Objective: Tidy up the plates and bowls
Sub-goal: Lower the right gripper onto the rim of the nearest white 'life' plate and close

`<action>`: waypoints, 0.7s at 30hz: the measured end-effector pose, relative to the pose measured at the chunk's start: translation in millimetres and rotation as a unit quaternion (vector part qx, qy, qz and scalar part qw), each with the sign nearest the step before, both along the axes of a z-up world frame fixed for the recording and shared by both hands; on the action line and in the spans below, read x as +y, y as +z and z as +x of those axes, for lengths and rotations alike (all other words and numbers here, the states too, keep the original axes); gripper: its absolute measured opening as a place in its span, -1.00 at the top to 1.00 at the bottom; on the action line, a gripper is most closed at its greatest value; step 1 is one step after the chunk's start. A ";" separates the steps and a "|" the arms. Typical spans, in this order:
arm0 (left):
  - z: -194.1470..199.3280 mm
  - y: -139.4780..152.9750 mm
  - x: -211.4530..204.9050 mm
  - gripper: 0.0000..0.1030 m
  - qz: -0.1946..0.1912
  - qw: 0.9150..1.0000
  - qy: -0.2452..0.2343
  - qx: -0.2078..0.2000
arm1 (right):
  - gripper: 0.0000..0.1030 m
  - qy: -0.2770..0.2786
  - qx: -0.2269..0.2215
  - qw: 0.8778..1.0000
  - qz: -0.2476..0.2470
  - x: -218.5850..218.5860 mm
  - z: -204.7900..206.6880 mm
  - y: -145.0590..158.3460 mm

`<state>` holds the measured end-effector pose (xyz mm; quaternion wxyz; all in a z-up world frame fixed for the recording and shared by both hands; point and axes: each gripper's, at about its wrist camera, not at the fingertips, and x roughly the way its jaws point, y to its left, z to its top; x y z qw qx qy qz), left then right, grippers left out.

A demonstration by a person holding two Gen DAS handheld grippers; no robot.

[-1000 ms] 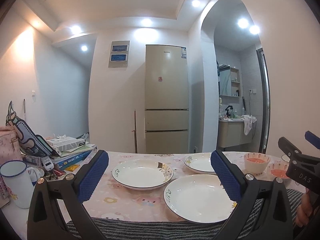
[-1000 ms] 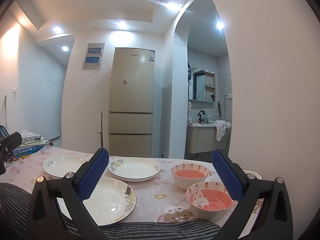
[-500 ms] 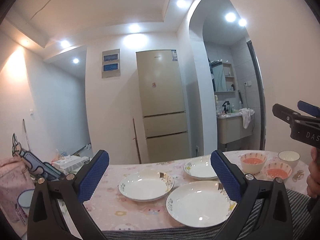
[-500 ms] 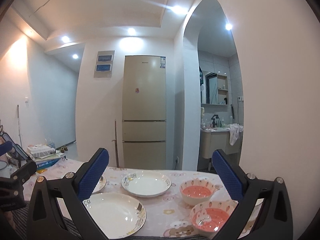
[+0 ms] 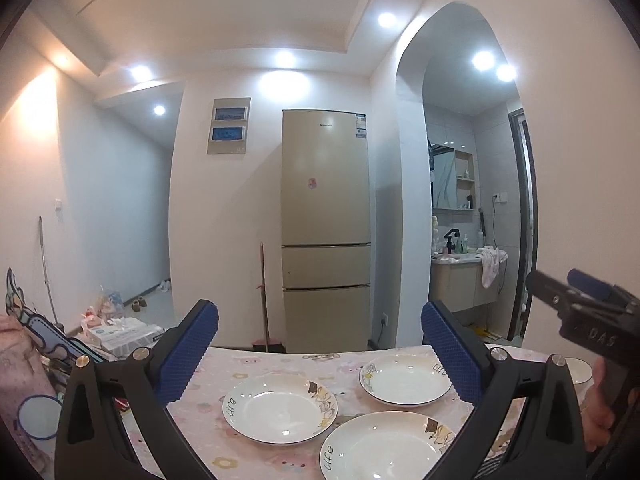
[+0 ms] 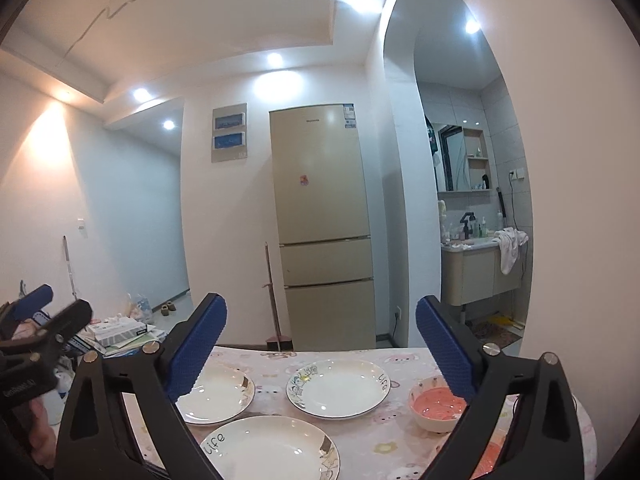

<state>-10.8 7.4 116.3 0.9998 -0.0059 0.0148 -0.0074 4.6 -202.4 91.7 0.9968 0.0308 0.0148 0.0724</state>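
Both tools, left tool (image 5: 320, 354) and right tool (image 6: 320, 344), hover level above the counter (image 6: 272, 360) with jaws spread wide, gripping nothing. Three white plates (image 5: 280, 408) lie below between their fingers, pink bowls (image 6: 438, 402) to the right.

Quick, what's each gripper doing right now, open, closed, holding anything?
Left gripper: open, holding nothing, above the plates.
Right gripper: open, holding nothing, above the table.
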 end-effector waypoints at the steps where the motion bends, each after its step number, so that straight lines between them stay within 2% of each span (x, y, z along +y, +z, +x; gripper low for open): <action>1: 3.2 -3.4 1.3 -1.00 0.000 1.000 0.000 0.005 | -0.65 0.006 0.011 1.000 -0.004 1.0 7.1 -4.9; 4: 18.4 -17.5 5.6 -1.00 0.001 0.999 0.000 0.032 | -0.60 0.014 0.038 0.999 -0.008 -0.3 21.7 -22.7; 6: 33.7 -28.4 8.9 -0.88 -0.011 0.998 -0.009 0.064 | -0.60 0.009 0.058 0.998 -0.010 -1.2 32.1 -33.5; 8: 45.6 -36.7 12.4 -0.85 -0.022 0.996 -0.019 0.090 | -0.60 0.004 0.078 0.997 -0.013 -2.4 42.8 -42.9; 12: 70.3 -56.5 17.9 -0.85 -0.040 0.988 -0.030 0.143 | -0.60 0.001 0.125 0.992 -0.012 -6.0 63.8 -59.7; 14: 82.4 -69.6 19.7 -0.85 -0.048 0.982 -0.036 0.179 | -0.54 0.007 0.157 0.988 0.000 -10.7 74.9 -70.0; 15: 90.0 -77.9 20.4 -0.85 -0.050 0.977 -0.036 0.203 | -0.49 0.012 0.180 0.984 0.010 -13.2 83.0 -75.9; 16: 97.5 -87.8 20.1 -0.84 -0.049 0.973 -0.032 0.224 | -0.34 0.017 0.206 0.978 0.020 -15.0 90.3 -83.2; 17: 104.6 -99.4 19.1 -0.75 -0.045 0.969 -0.030 0.239 | -0.21 0.023 0.238 0.970 0.035 -18.6 99.2 -92.0; 18: 109.7 -108.3 17.6 -0.64 -0.038 0.966 -0.029 0.252 | -0.15 0.032 0.265 0.962 0.051 -22.7 106.7 -100.3; 19: 115.3 -116.8 16.6 -0.63 -0.032 0.961 -0.030 0.273 | -0.09 0.043 0.293 0.953 0.065 -26.7 114.4 -109.5; 21: 124.8 -130.4 16.4 -0.63 -0.045 0.949 -0.054 0.307 | -0.05 0.044 0.336 0.938 0.074 -28.6 127.1 -127.1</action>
